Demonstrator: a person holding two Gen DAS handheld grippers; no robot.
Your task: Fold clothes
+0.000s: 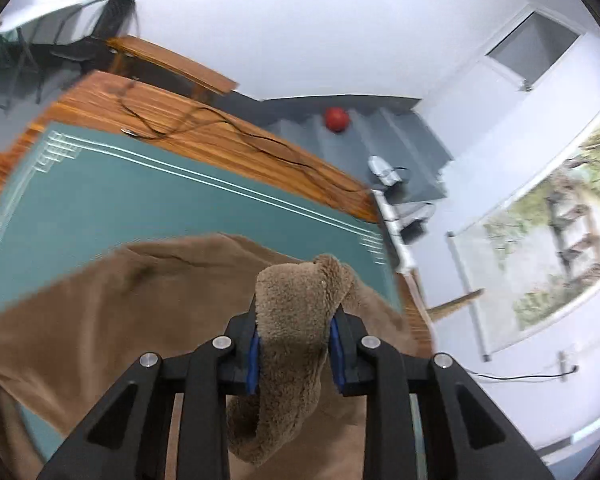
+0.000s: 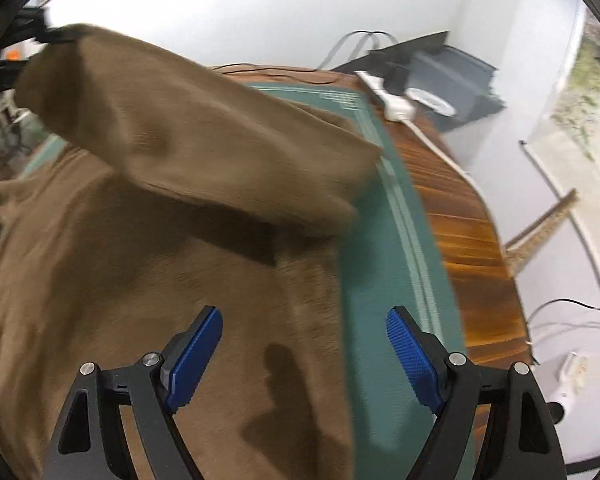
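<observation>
A brown fleece garment [image 1: 112, 300] lies spread on the teal mat [image 1: 148, 204]. My left gripper [image 1: 296, 344] is shut on a bunched fold of it, fluffy side out, and holds that fold lifted above the mat. In the right wrist view the same brown fleece garment [image 2: 148, 264] covers the left and middle, one part [image 2: 204, 148] raised toward the upper left where the left gripper [image 2: 56, 36] grips its end. My right gripper [image 2: 304, 340] stands open over the garment's right edge and the teal mat [image 2: 384, 280], nothing between its blue pads [image 2: 414, 360].
The mat lies on a wooden table [image 1: 204, 120] with a thin black cable [image 1: 172, 124] across it. A red ball [image 1: 337, 119] sits on the grey floor beyond. A white power strip [image 2: 396, 108] rests at the table's far corner. White walls surround.
</observation>
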